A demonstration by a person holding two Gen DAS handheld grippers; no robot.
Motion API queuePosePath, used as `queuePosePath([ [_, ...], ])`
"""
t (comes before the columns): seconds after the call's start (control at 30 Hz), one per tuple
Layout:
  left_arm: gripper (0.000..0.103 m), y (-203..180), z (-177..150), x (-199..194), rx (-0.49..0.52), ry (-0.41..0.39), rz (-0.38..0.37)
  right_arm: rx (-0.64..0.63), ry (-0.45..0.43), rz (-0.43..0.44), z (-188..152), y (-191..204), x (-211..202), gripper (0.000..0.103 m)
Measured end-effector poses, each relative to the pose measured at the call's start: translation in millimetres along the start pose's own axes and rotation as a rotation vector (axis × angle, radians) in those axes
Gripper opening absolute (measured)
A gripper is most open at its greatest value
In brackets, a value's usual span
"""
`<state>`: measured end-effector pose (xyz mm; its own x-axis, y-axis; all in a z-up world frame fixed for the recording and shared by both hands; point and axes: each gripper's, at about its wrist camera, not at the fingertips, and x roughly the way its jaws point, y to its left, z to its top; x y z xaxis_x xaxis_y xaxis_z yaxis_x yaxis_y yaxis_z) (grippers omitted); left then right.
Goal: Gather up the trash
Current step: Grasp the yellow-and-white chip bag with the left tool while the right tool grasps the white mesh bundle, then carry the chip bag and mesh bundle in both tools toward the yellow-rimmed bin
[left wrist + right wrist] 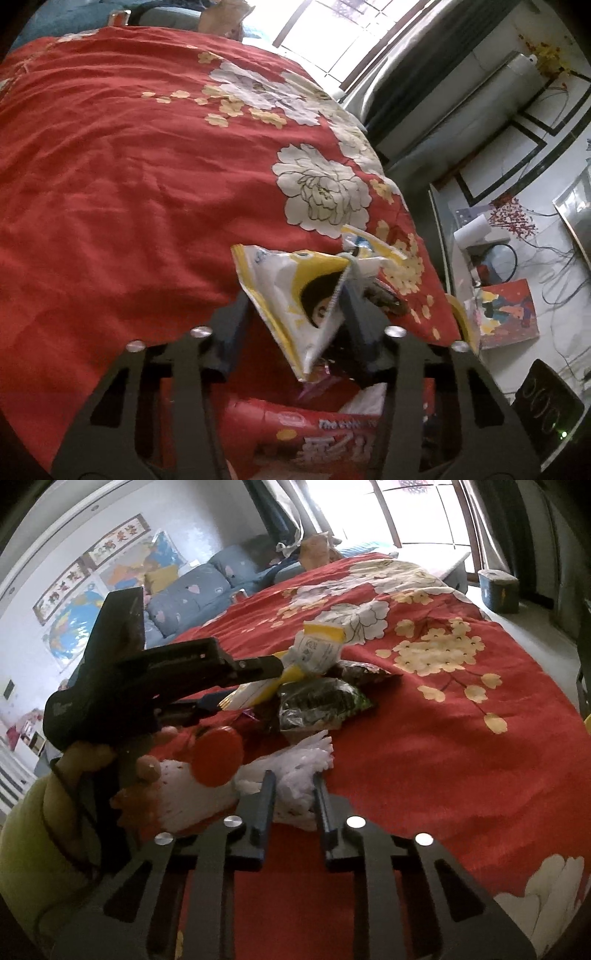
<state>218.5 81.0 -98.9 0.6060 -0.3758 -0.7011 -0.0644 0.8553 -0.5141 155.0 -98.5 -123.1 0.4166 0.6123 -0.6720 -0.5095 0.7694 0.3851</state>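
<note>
Left tongs (295, 295) are pinching a yellow-and-white snack wrapper (295, 302) above the red flowered bedspread (129, 166). Right tongs (291, 794) are squeezing a white crumpled tissue (303, 768) lying on the bed. Just beyond the right tongs are lying a green-black packet (321, 701) and a red round lid (216, 755).
</note>
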Motion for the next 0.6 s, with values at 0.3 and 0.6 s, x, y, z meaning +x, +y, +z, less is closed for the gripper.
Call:
queuePosePath([
  [0.3, 0.025, -6, -5, -13, 0.013, -0.060, 0.009, -0.056, -0.015, -0.011, -9, 9, -20, 0.016],
  [0.6, 0.024, -7, -5, -49, 0.037, -0.168, 0.030, -0.048, -0.026, 0.016, -13, 6, -42, 0.015],
])
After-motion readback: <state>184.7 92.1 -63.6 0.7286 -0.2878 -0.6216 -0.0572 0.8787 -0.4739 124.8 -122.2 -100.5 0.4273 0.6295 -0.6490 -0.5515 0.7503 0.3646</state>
